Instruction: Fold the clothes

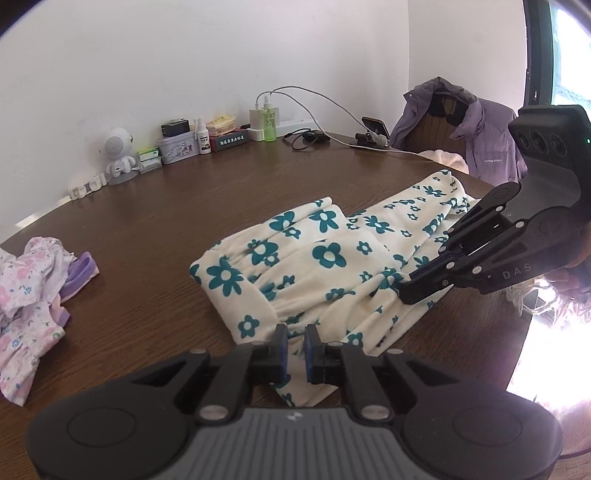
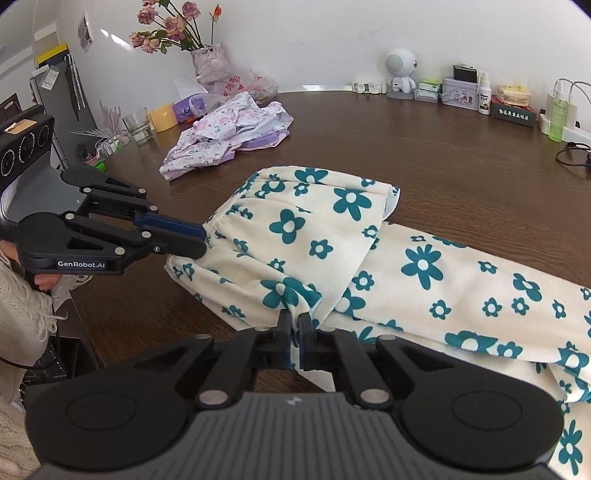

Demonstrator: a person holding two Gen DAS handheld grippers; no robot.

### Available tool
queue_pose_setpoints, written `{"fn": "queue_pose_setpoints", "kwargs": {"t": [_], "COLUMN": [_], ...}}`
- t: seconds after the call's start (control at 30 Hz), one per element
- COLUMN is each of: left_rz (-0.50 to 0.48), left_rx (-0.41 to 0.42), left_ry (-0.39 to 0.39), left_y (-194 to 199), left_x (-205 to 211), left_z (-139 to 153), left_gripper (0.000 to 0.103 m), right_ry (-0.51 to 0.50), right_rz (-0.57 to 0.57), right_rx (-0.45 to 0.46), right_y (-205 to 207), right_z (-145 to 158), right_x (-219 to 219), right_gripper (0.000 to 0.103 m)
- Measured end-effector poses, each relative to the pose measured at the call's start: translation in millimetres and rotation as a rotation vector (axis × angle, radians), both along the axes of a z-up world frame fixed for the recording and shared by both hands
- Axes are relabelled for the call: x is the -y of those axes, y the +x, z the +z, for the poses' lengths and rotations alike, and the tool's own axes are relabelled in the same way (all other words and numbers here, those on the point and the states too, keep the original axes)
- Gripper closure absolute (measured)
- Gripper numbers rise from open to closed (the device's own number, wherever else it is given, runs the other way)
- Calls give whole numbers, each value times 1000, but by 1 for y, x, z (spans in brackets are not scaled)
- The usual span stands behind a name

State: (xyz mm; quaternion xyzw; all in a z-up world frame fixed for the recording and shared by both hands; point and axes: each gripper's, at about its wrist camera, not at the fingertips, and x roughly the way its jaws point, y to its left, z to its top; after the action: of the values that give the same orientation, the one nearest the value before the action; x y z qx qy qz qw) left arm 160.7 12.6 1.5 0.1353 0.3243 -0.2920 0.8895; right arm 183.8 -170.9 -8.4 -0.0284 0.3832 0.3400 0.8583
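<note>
**A lived-in room at home**

This is a home, not a workplace. A dark wooden table (image 1: 155, 206) stands against a plain white wall (image 1: 184, 55), and small household things line its far edge: a little white robot-shaped speaker (image 2: 400, 74), a tin box (image 2: 460, 92), spray bottles (image 1: 269, 118) and phone chargers (image 1: 258, 110) with trailing cables. A purple jacket (image 1: 480, 129) hangs over a chair. At one end stand a vase of dried roses (image 2: 173, 29), a drinking glass (image 2: 137, 125) and a yellow cup (image 2: 162, 117). Floral clothes (image 2: 229, 129) lie in a heap on the tabletop.
</note>
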Motion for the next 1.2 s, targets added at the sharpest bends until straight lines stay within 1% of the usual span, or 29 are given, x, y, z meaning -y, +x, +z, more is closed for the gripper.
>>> {"fn": "queue_pose_setpoints", "kwargs": {"t": [0.07,0.13,0.2,0.23,0.3,0.37,0.43,0.5,0.57,0.63,0.67,0.73,0.8,0.83,0.87,0.9,1.0,1.07,1.13,1.17,1.2], "left_rz": [-1,-2,-2,-2,-4,-20,-41,-65,-80,-88,-88,-91,-96,-97,-97,-97,-96,-95,-94,-93,-88], "left_rx": [3,18,34,42,58,65,53,29,12,3,-1,-3,1,4,6,9,9,3,-4,-7,-7], "left_ry": [6,-4,-15,-20,-8,5,12,35,58,81,74,68,71,73,75,74,60,45,34,30,28], "left_y": [1,1,1,1,9,19,32,40,46,48,49,49,49,48,47,47,48,49,50,50,49], "left_x": [1,-2,-5,-6,-3,4,13,21,27,30,29,27,27,28,28,28,27,25,24,23,23], "left_z": [0,7,15,18,23,26,23,14,5,-4,-4,-4,-5,-5,-5,-5,-5,-6,-6,-6,-6], "left_gripper": [93,91,90,90,90,90,90,90,92,92,93,92,93,93,93,93,93,93,93,93,93], "right_ry": [-2,4,31,45,63,67,51,-8,-61,-39,-24,6,-30,-38,-42,-36,-9,21,44,65,88], "right_rz": [-3,-3,-8,-11,-11,2,28,51,76,88,82,65,51,43,36,19,-32,-51,-49,-44,-37], "right_rx": [-2,-12,-10,-5,17,45,49,16,-18,-32,-24,-3,34,26,11,-31,-184,-281,-327,-344,-359], "right_y": [0,-1,-1,-1,4,12,23,30,34,37,44,59,82,97,113,130,180,199,203,201,199], "right_z": [1,6,17,23,37,45,42,27,12,18,26,45,59,61,63,57,34,16,5,3,3], "right_x": [1,5,12,16,18,13,0,-13,-22,-15,-11,-1,-2,-5,-9,-11,-16,-13,-10,-8,-6], "right_gripper": [99,98,93,93,88,88,88,88,88,88,88,82,57,53,52,52,52,52,54,73,101]}}
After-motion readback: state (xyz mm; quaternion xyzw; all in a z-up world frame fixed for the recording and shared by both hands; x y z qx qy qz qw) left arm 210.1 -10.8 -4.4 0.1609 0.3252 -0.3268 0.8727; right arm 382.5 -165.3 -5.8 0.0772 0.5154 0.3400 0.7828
